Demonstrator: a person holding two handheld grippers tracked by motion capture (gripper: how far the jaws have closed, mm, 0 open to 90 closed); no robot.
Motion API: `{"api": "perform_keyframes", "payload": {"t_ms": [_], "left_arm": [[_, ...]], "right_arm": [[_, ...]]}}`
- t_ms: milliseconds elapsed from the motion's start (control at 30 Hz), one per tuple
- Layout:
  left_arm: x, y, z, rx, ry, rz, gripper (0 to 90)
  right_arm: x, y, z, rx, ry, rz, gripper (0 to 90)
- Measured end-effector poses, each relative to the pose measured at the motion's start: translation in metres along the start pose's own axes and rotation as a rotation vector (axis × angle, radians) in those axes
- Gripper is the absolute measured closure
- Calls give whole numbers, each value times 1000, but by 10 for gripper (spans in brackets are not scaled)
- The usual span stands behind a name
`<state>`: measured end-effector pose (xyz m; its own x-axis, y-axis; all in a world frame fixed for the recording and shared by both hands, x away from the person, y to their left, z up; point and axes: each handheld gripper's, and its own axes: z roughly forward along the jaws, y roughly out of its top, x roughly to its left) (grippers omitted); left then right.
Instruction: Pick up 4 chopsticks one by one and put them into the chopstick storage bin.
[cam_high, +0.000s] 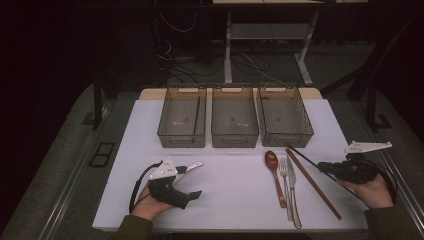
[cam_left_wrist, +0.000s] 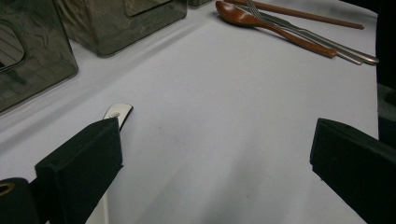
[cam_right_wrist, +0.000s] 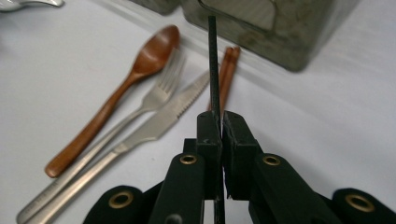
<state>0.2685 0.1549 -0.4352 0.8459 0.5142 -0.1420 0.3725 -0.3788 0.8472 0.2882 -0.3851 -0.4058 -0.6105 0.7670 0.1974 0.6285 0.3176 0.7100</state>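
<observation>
Right gripper (cam_right_wrist: 219, 126): my jaws are clamped on a thin black chopstick (cam_right_wrist: 213, 70). In the right gripper view it runs from between the pads toward 12 o'clock, its tip reaching the wall of a smoky plastic bin (cam_right_wrist: 280, 32). In the high view that gripper (cam_high: 324, 166) sits at 4 o'clock on the table, in my right hand (cam_high: 372, 190), with the black chopstick (cam_high: 302, 155) slanting out toward 10 o'clock, lifted over the mat.

Left gripper (cam_high: 192, 180): at 7 o'clock, held in my left hand (cam_high: 150, 205), jaws spread wide, nothing between them. The left gripper view shows bare white mat (cam_left_wrist: 210, 116) between the two black pads (cam_left_wrist: 84, 163); a small metal tab (cam_left_wrist: 117, 112) pokes out just past the left pad.

Next out, right of centre: a brown wooden spoon (cam_high: 274, 172), a steel fork (cam_high: 285, 185) and a steel knife (cam_high: 294, 192) lie side by side, close together, handles toward me. Just beside the knife at 3 o'clock lie brown wooden chopsticks (cam_high: 315, 185), angled, far ends toward 11 o'clock.

Farthest, at 12 o'clock: three bins in a row, left bin (cam_high: 182, 120), middle bin (cam_high: 234, 120), right bin (cam_high: 285, 117), walls nearly touching. The left one holds a dark stick along its right wall.
</observation>
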Motion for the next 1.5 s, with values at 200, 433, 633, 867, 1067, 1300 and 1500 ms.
{"api": "perform_keyframes", "payload": {"t_ms": [200, 433, 633, 867, 1067, 1300, 1500], "left_arm": [[0, 0, 0, 0, -1, 0, 13], [0, 0, 0, 0, -1, 0, 13], [0, 0, 0, -3, -2, 0, 13], [-1, 0, 1, -5, -4, -1, 13], [-1, 0, 2, -7, -6, 0, 13], [0, 1, 1, -9, -6, -4, 13], [0, 1, 0, -12, -8, -5, 13]], "right_arm": [[8, 7, 7, -1, 29, -27, 857], [16, 18, 13, -22, 58, -55, 857], [23, 30, 18, -37, 74, -70, 857], [34, 44, 26, -42, 79, -92, 857], [43, 58, 34, -47, 81, -113, 857], [54, 74, 45, -45, 85, -136, 857], [63, 88, 56, -48, 100, -156, 857]]}}
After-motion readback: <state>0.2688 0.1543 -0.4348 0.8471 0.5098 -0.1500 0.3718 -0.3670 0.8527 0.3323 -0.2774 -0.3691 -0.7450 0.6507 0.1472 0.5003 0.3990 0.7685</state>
